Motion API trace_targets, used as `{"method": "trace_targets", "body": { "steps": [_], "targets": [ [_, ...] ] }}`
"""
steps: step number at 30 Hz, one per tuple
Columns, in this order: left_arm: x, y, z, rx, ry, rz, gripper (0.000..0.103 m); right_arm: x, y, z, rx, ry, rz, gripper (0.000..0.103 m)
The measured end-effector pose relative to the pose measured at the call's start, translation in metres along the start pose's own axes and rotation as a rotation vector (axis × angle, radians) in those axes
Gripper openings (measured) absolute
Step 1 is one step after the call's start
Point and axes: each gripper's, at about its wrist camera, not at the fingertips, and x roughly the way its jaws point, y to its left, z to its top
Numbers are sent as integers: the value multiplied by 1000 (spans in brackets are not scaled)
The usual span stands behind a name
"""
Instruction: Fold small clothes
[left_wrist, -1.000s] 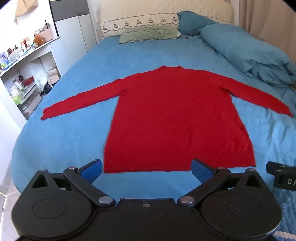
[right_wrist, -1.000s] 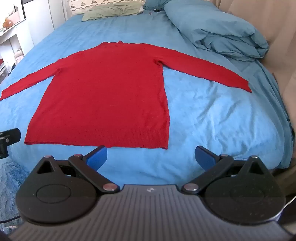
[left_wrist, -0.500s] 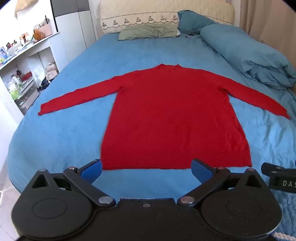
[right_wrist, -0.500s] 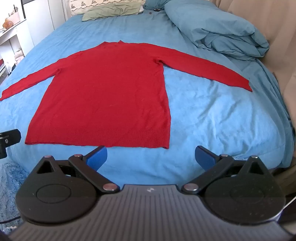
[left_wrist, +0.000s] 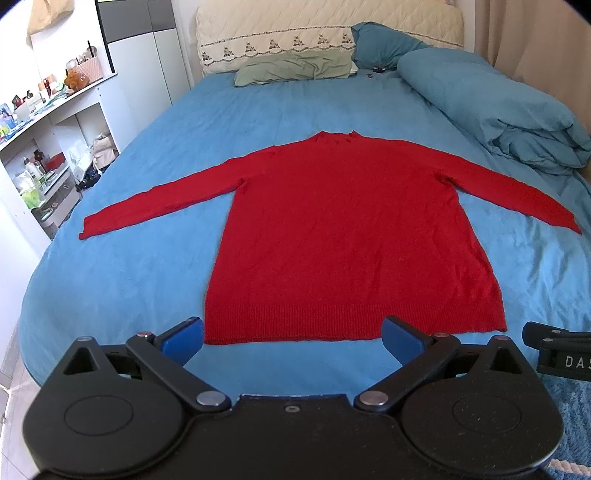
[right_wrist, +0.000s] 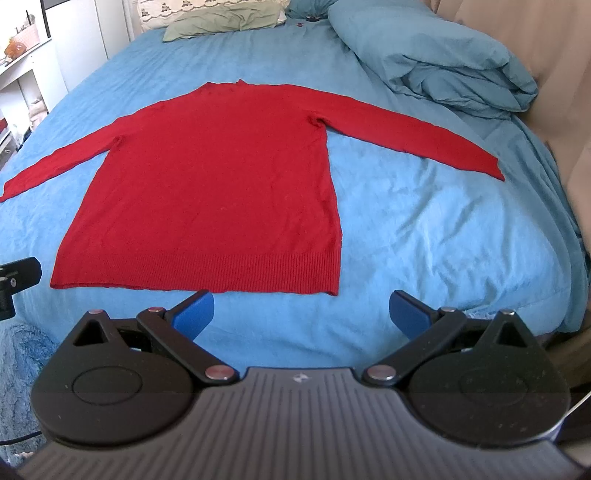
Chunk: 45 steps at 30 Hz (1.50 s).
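Note:
A red long-sleeved sweater (left_wrist: 347, 236) lies flat on the blue bed, sleeves spread out to both sides, hem toward me. It also shows in the right wrist view (right_wrist: 214, 192). My left gripper (left_wrist: 293, 338) is open and empty, just short of the hem, over its left and middle part. My right gripper (right_wrist: 301, 314) is open and empty, just short of the hem's right corner. Neither gripper touches the sweater.
The blue bed sheet (left_wrist: 140, 258) covers the bed. A bunched blue duvet (left_wrist: 491, 110) lies at the right, pillows (left_wrist: 295, 68) at the headboard. White shelves (left_wrist: 40, 147) with clutter stand at the left. A blue rug (right_wrist: 18, 354) lies by the bed foot.
Both grippers have moved a little nearer to the sweater's hem. The left view has shifted slightly to the right. The sweater has not moved.

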Motion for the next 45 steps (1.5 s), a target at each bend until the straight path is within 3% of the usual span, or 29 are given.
{"method": "trace_targets", "body": {
  "steps": [45],
  "targets": [
    [-1,-5,2,7,-12,18,103,-5,2,4,4,-19,-9,103]
  ]
}}
